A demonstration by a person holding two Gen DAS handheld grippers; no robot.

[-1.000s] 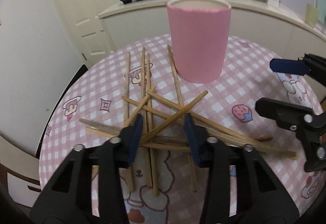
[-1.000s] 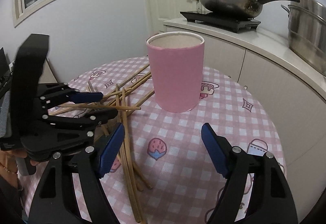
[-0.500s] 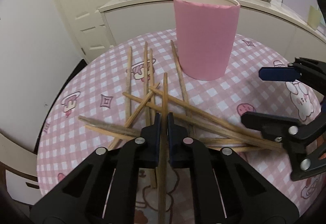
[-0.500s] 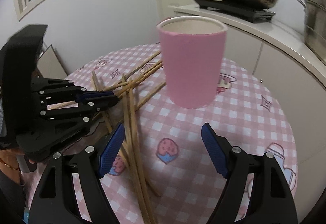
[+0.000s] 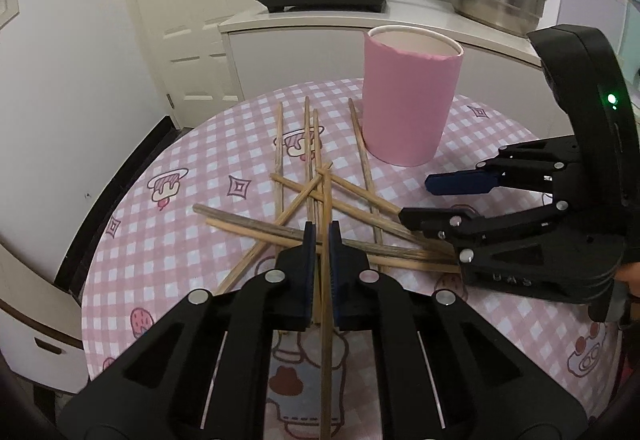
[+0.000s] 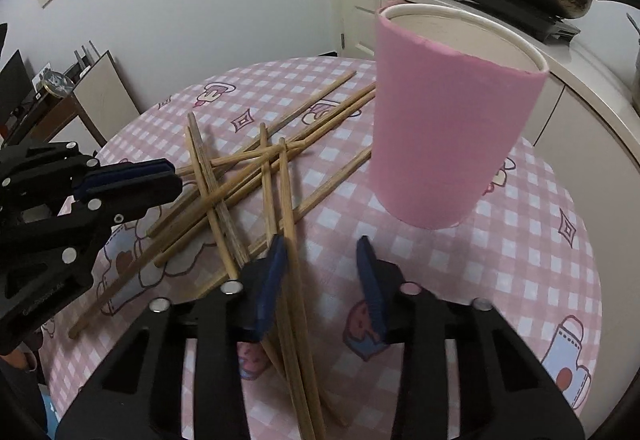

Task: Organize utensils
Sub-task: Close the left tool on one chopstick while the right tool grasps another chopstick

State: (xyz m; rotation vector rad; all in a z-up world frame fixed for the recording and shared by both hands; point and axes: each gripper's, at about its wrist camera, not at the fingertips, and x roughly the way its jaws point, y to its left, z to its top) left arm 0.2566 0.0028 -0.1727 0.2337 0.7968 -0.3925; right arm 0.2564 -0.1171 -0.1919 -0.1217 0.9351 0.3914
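Left gripper (image 5: 322, 236) clamped on one wooden chopstick (image 5: 326, 280), lifted clear of the pile of chopsticks (image 5: 320, 208) scattered on the pink checked tablecloth (image 5: 192, 208). Right gripper (image 6: 322, 254) jaws have just been closing but are not clenched, gap still visible, with a pair of chopsticks (image 6: 294, 280) lying between the pads on the near side of the pile. Pink cup (image 6: 448, 136) stands upright, far right of the pile.

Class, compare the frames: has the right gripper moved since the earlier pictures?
Yes. The right gripper has come further in over the chopstick pile, nearer the pink cup, its fingers closing.
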